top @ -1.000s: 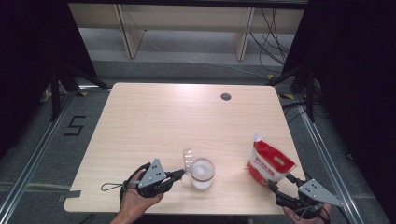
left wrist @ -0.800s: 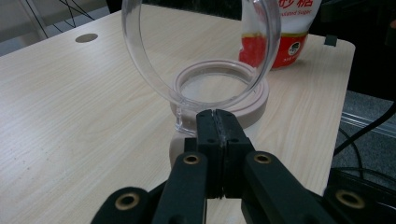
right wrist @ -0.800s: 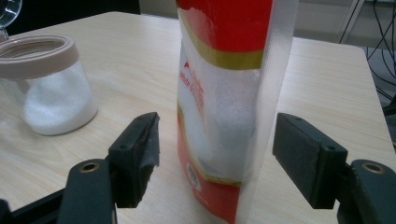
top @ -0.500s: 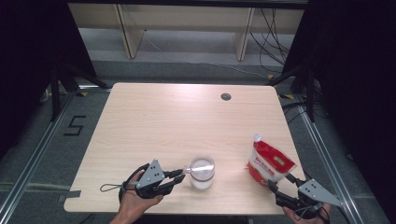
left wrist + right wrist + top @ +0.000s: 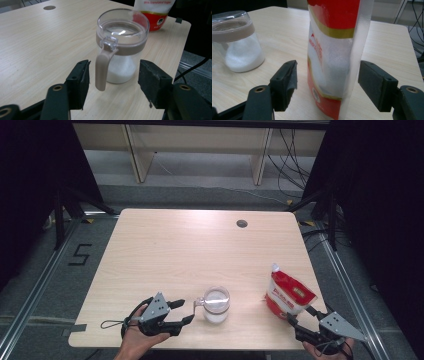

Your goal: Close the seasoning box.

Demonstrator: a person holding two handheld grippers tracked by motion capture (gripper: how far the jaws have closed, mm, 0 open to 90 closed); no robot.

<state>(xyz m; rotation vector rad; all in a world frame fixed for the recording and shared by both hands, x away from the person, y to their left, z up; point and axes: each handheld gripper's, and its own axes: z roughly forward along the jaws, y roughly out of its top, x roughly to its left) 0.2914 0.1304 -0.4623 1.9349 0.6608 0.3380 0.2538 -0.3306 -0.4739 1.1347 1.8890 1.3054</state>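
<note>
Near edge of the table (image 5: 150, 250), high view: the left gripper (image 5: 184, 311) lies low and level in the person's left hand (image 5: 137, 340), pointing rightward at the jar (image 5: 216, 304), which stands upright just beyond its tips. Its jaws have just been opening; in the left gripper view they stand apart on either side of the jar's handle (image 5: 102, 68), which hangs vertical between them, touching neither pad. The handle's long axis runs up and down, across the line of the jaws, so any renewed grasp would likely need only a closing. At the near right corner, the right gripper (image 5: 301, 316) points up-left at the red-and-white pouch (image 5: 287, 292), upright and well apart from the jar; its jaws flank the pouch without pressing it. The left hand is the nearer to the jar.
</note>
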